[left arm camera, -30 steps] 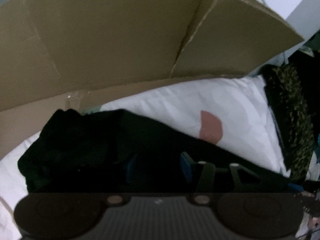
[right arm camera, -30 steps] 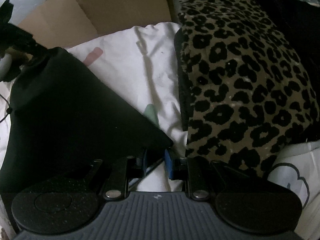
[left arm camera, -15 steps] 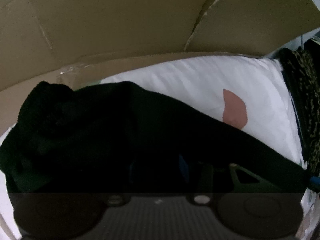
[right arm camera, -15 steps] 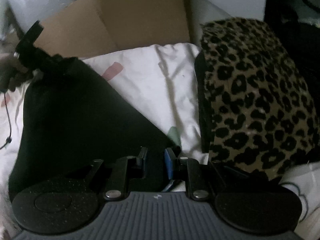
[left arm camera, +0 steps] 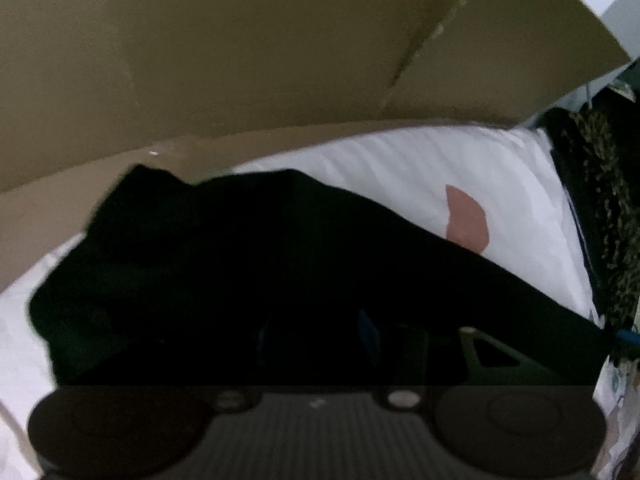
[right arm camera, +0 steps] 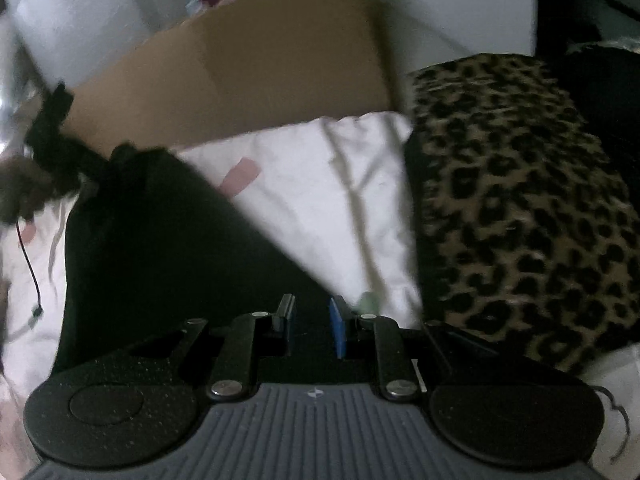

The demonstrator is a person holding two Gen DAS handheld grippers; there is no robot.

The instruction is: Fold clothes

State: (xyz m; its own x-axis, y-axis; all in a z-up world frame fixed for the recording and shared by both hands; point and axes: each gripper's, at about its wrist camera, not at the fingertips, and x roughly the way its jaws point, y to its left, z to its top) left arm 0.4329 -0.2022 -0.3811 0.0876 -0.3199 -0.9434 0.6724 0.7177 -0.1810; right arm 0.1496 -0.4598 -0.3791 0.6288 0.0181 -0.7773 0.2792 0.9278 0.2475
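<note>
A black garment (left arm camera: 280, 260) hangs stretched over the white bedsheet (left arm camera: 400, 176) between my two grippers. My left gripper (left arm camera: 316, 332) is buried in a bunch of its dark cloth; only one blue pad shows faintly. From the right wrist view the left gripper (right arm camera: 52, 136) grips the garment's far corner at upper left, a hand (right arm camera: 20, 192) behind it. My right gripper (right arm camera: 313, 320) holds the near corner of the black garment (right arm camera: 160, 248), cloth pinched between its blue pads.
A leopard-print garment (right arm camera: 512, 208) lies folded on the right of the sheet (right arm camera: 328, 184). An open cardboard box (right arm camera: 248, 72) stands behind the bed and fills the top of the left wrist view. A thin red wire (right arm camera: 30, 264) dangles at the left.
The right wrist view has lifted and tilted up, showing more of the box and wall. The left wrist view has dropped closer to the sheet. Both grips hold.
</note>
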